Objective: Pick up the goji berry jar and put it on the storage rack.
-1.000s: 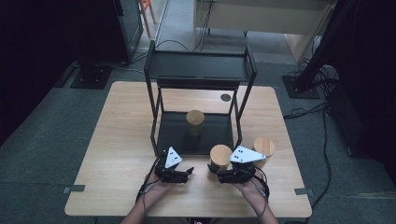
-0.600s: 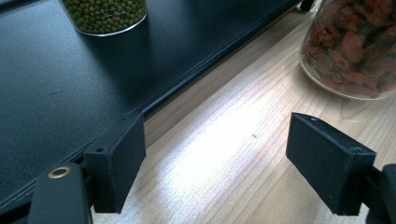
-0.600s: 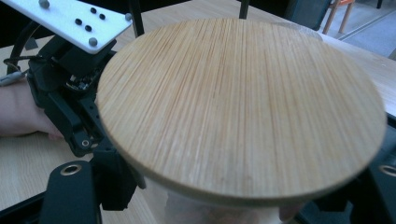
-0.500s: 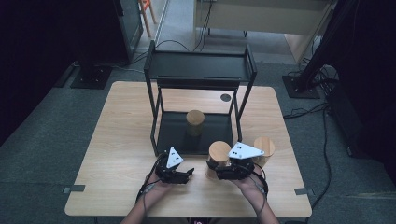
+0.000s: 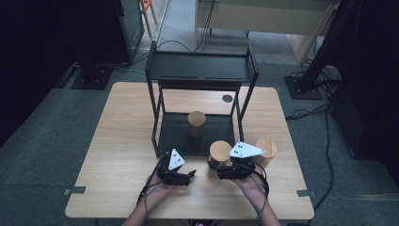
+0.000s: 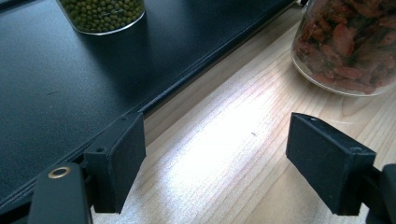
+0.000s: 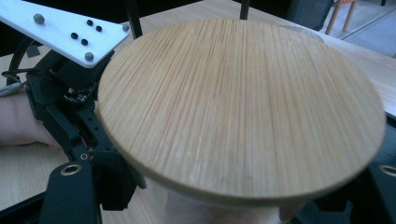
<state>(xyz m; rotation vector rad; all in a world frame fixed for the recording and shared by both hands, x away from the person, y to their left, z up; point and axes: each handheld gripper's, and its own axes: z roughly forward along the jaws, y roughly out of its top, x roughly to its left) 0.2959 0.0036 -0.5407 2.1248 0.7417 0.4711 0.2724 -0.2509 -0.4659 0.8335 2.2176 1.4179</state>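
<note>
Right gripper point(image 5: 217, 170) is clamped on the jar of red dried fruit point(image 5: 220, 155), jaws closed on the glass just under its bamboo lid point(image 7: 238, 107). The grip sits low under the lid, presumably so the lid rim stops the jar from slipping when lifted. The jar stands on the table point(image 5: 117, 141), just off the front right corner of the black rack point(image 5: 202, 70), near the rack's lower shelf point(image 6: 56, 84).

Left gripper point(image 5: 188, 176) is parked on the table in front of the rack, jaws wide apart, nothing between them. It looks like it's staying clear rather than helping. In its own view the red-fruit jar is ahead and to the right, apart from the jaws.

The green bean jar point(image 5: 196, 123) is already on the rack's lower shelf, so my read is that the held jar goes there next. A third lidded jar point(image 5: 266, 151) waits on the table right of the rack, beside the right gripper.

Versus a second ago: same grip; the right gripper and its jar have shifted slightly toward the rack front. Left gripper unchanged.
</note>
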